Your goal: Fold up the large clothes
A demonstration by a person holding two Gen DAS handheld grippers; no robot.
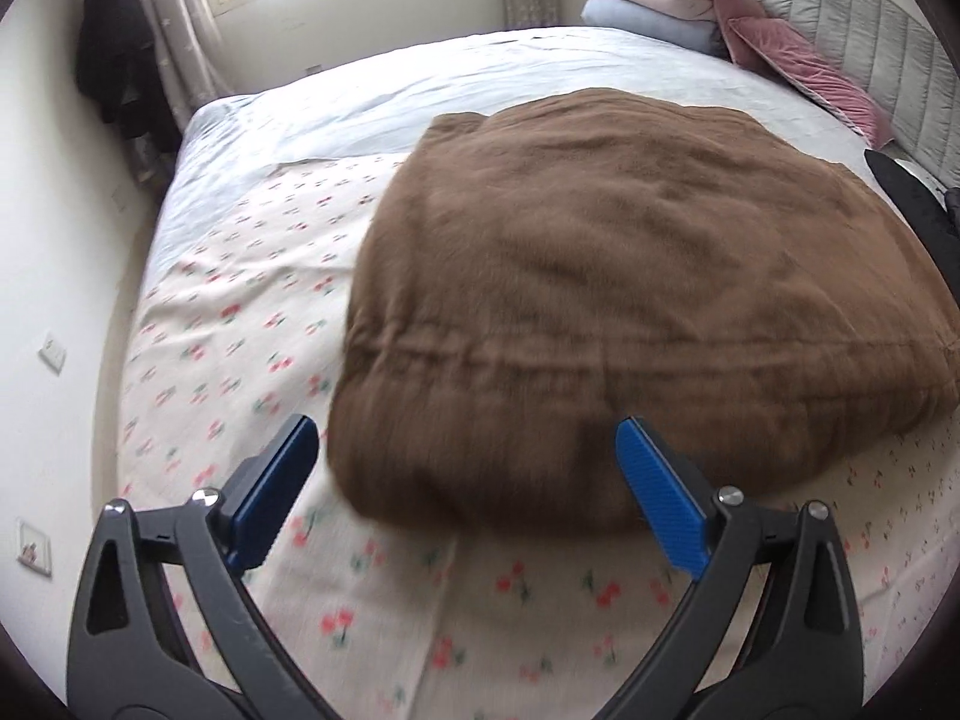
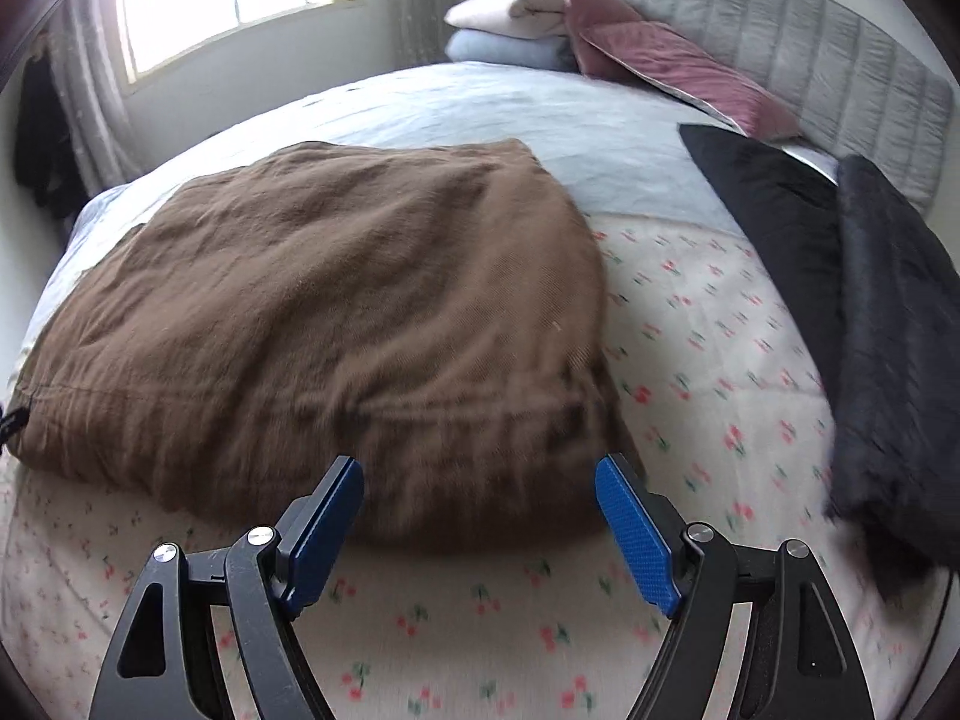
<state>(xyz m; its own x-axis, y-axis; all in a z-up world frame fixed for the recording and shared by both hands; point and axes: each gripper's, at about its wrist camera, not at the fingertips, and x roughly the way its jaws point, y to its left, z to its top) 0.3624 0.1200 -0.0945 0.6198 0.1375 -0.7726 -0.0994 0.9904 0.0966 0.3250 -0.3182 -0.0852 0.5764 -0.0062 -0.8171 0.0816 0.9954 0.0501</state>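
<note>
In the left wrist view, the left gripper [image 1: 468,438] with blue ribbed pads is hanging spread wide and gripping nothing, its fingertips reaching just to the near edge of a folded brown fleece garment [image 1: 630,300]. That garment is lying as a thick rounded bundle on a white bedsheet printed with small red cherries [image 1: 240,324], its far edge reaching a pale blue sheet [image 1: 420,90]. Dusty pink velvet cushions [image 1: 792,54] are leaning against a grey quilted headboard [image 1: 870,36], beside a stack of folded pink and blue cloths [image 1: 648,0].

In the right wrist view, the right gripper [image 2: 480,480] is likewise hanging spread apart and empty, its pads flanking the brown bundle's near right corner. A black quilted garment [image 2: 888,324] is lying well to the right on the cherry sheet.
</note>
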